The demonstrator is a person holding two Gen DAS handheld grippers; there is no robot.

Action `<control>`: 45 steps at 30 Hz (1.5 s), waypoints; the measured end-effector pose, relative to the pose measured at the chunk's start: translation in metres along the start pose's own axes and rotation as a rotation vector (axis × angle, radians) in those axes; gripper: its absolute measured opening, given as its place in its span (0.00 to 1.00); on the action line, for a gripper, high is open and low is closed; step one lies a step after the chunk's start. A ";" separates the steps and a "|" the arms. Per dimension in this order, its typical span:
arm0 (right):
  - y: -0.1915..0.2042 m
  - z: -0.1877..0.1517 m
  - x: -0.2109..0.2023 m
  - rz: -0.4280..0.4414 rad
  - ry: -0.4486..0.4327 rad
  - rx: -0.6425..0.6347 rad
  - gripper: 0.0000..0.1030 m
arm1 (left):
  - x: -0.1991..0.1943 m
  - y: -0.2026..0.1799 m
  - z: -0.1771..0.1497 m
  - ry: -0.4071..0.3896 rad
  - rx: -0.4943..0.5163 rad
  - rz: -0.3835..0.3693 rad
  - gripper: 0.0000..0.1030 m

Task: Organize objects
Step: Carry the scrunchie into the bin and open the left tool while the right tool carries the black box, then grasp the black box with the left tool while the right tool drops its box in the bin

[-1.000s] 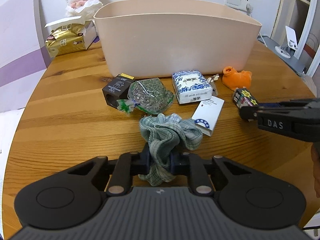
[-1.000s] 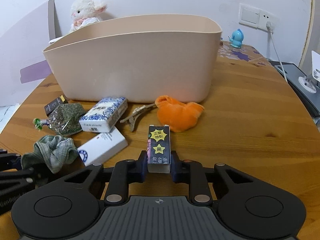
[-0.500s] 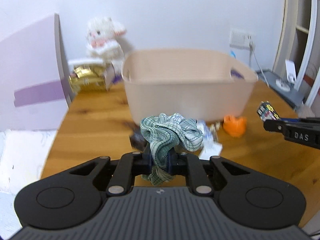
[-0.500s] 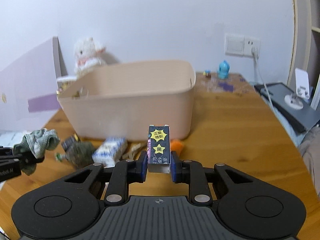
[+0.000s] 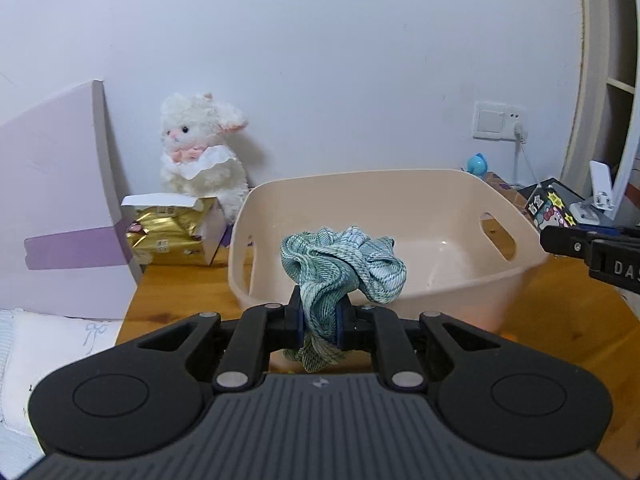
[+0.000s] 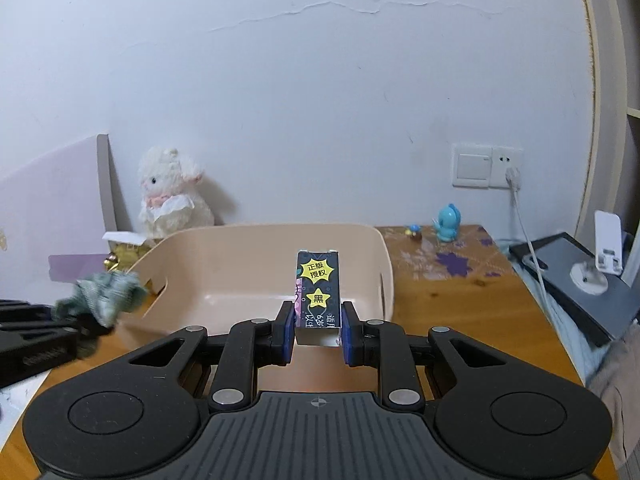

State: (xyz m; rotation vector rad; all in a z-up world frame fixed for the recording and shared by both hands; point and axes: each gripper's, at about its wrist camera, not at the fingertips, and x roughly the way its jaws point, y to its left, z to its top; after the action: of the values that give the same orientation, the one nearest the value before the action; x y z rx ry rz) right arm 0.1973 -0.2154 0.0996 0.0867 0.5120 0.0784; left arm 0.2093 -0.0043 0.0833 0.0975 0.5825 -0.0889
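I had lifted both claws off the table since a second ago. My left claw [image 5: 319, 320] pinched the green cloth [image 5: 344, 268] mid-frame before the tub [image 5: 440, 280]; my right claw [image 6: 319, 334] gripped the small box [image 6: 318, 292] at centre.

The bin [image 5: 400, 208] stands mid-frame on the table [image 5: 560, 320]. In the left wrist view the cloth [image 5: 340, 268] sits centre, in front of the bin's near wall, with the plush lamb [image 5: 200, 160] upper left and a pack [image 5: 168, 236] below it. The small box [image 6: 318, 292] sits centre in the right wrist view, before the bin; a figurine [image 6: 448, 226] stands at right by the wall.
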 end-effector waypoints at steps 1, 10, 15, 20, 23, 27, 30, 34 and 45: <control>0.000 0.003 0.007 -0.004 0.003 -0.002 0.20 | 0.009 -0.002 0.003 0.004 0.005 0.009 0.15; -0.003 0.007 0.066 -0.050 0.095 -0.029 0.20 | 0.074 -0.013 0.015 0.087 0.058 0.076 0.15; -0.003 0.000 0.091 -0.057 0.185 -0.054 0.20 | 0.102 -0.009 0.011 0.155 0.027 0.097 0.15; -0.003 -0.001 0.089 -0.057 0.190 -0.055 0.33 | 0.103 -0.005 0.012 0.164 0.006 0.076 0.27; -0.002 0.003 0.078 -0.060 0.165 -0.038 0.43 | 0.093 -0.003 0.014 0.154 -0.016 0.051 0.52; 0.002 0.008 0.057 -0.062 0.115 -0.040 0.61 | 0.068 -0.002 0.020 0.101 -0.036 0.045 0.75; 0.007 0.012 0.038 -0.060 0.086 -0.044 0.69 | 0.046 0.001 0.021 0.071 -0.042 0.035 0.78; 0.008 0.012 0.015 -0.053 0.066 -0.040 0.76 | 0.020 0.004 0.016 0.049 -0.018 0.047 0.84; 0.010 -0.023 -0.021 -0.065 0.106 -0.032 0.89 | -0.018 0.021 -0.024 0.086 0.020 0.066 0.87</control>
State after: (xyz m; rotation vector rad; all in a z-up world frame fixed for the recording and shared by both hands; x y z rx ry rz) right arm 0.1677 -0.2064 0.0906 0.0347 0.6183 0.0273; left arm 0.1837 0.0207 0.0746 0.1407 0.6638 -0.0269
